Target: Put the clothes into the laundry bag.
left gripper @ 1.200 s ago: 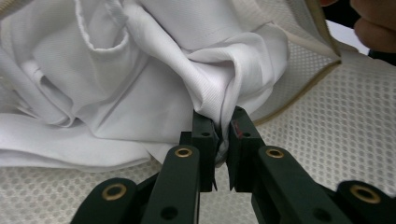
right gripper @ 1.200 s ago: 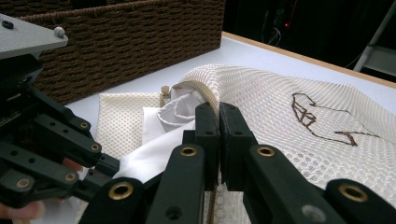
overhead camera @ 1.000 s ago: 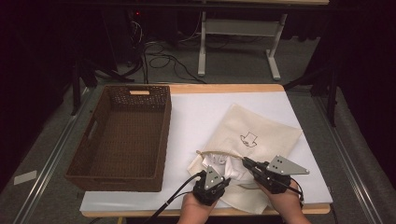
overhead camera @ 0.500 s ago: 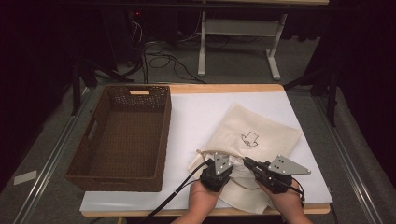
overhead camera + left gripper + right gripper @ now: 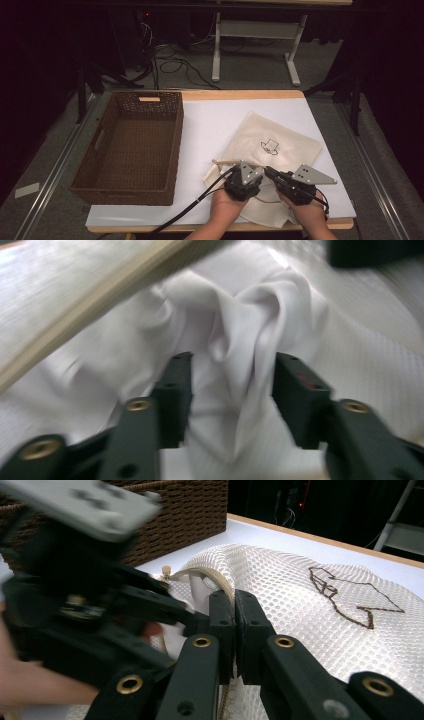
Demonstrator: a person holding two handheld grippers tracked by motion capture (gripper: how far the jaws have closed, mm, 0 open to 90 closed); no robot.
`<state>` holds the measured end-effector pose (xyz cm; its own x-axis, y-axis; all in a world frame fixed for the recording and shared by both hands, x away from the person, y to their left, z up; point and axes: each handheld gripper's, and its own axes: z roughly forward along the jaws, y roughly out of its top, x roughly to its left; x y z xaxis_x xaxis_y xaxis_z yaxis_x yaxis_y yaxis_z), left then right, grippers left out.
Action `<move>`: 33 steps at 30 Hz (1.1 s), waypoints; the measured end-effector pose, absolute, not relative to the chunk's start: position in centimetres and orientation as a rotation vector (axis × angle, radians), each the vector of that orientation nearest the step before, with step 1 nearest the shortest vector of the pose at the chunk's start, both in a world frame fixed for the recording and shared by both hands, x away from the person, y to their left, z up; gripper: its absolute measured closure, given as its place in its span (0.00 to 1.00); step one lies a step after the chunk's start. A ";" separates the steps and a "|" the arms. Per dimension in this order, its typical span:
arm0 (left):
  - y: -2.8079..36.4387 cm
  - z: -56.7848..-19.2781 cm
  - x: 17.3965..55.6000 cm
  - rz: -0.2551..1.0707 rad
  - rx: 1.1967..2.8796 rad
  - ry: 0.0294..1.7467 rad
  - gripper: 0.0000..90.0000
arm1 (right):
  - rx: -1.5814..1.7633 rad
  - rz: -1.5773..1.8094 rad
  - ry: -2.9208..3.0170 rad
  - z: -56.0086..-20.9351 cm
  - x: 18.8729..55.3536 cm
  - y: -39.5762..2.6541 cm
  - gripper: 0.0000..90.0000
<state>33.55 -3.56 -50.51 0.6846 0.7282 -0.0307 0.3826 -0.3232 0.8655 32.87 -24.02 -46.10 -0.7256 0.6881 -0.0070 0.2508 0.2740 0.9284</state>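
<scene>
A cream mesh bag (image 5: 272,150) lies on the white-covered desk (image 5: 210,120), to the right of a dark brown woven basket (image 5: 132,145) with a cut-out handle in its far wall. The bag is soft and flat at its far end, where a small dark line drawing is printed, and crumpled at the near end under the two grippers. In the right gripper view its cloth (image 5: 310,605) shows a fine honeycomb weave, with a tan corded hem curving round the mouth and a small bead at the cord's end.

The left gripper (image 5: 243,176) sits at the bag's near-left corner. In the left gripper view its jaws have just been opening — they stand at a middling gap with a bunched fold of smooth white fabric (image 5: 235,365) rising between them, the black pads not pressing on it. A pale wooden strip crosses that view's upper left.

The right gripper (image 5: 234,625) has its jaws pinched tight on the bag's tan hem — the two black pads almost meet, with the mesh drawn up between them. In the high view it (image 5: 274,176) lies just beside the left gripper, both held by hands coming from the near edge of the desk, black cables trailing off.
</scene>
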 end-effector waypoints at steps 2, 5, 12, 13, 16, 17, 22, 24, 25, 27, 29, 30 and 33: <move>-2.0 -50.5 32.6 0.483 1.935 0.870 0.48 | 0.846 1.448 2.143 -46.1 32.9 -24.1 0.99; 0.1 -50.7 32.2 0.519 1.925 0.939 0.34 | 0.846 1.443 2.142 -46.1 32.9 -23.8 0.99; 0.7 -51.8 33.5 0.515 2.014 1.008 0.25 | 0.835 1.437 2.154 -46.2 32.7 -23.4 0.99; 0.5 -52.0 33.8 0.518 2.024 1.013 0.25 | 0.842 1.437 2.156 -46.2 32.7 -23.4 0.99; 0.0 -52.3 34.6 0.495 2.049 1.045 0.25 | 0.833 1.429 2.159 -46.2 32.8 -23.4 0.99; -0.1 -52.2 34.7 0.496 2.046 1.041 0.25 | 0.831 1.428 2.159 -46.3 32.8 -23.4 0.99; -0.9 -52.1 35.3 0.460 2.079 1.020 0.51 | 0.827 1.429 2.158 -46.2 32.8 -23.4 0.99; -1.1 -51.9 35.4 0.439 2.085 1.002 0.62 | 0.830 1.431 2.156 -46.2 32.8 -23.5 0.99; -1.4 -51.9 35.4 0.447 2.095 1.003 0.70 | 0.828 1.428 2.159 -46.2 32.8 -23.5 0.99; -1.6 -51.8 35.6 0.462 2.108 1.000 0.78 | 0.835 1.431 2.160 -46.2 32.8 -23.5 0.99; -1.6 -51.8 35.9 0.456 2.112 1.006 0.87 | 0.833 1.431 2.160 -46.2 32.8 -23.5 0.99; -1.6 -51.8 36.0 0.451 2.109 1.004 0.90 | 0.831 1.431 2.160 -46.2 32.7 -23.5 0.99; -1.8 -51.8 36.1 0.451 2.124 1.007 0.98 | 0.831 1.432 2.160 -46.2 32.8 -23.5 0.99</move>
